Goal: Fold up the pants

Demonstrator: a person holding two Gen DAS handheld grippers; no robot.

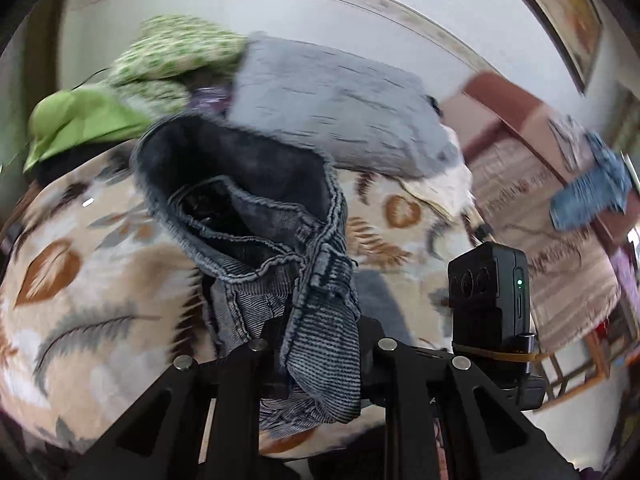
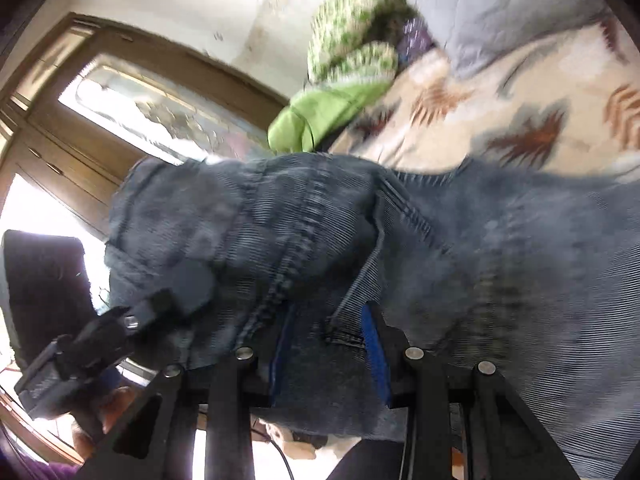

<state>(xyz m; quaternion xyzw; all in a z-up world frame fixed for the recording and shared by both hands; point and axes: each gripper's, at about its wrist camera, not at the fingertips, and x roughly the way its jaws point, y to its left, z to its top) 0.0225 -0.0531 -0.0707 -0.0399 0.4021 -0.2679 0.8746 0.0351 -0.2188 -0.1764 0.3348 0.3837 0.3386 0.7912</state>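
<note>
Grey corduroy pants (image 1: 256,216), bunched, lifted above bed.

no legible text, labels or numbers

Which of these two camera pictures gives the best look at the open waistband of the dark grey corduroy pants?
The left wrist view: the dark grey corduroy pants hang with the waistband gaping open, showing its dark inside, seams and belt loops. The right wrist view shows only the blurred outer cloth, filling most of the picture.
</note>
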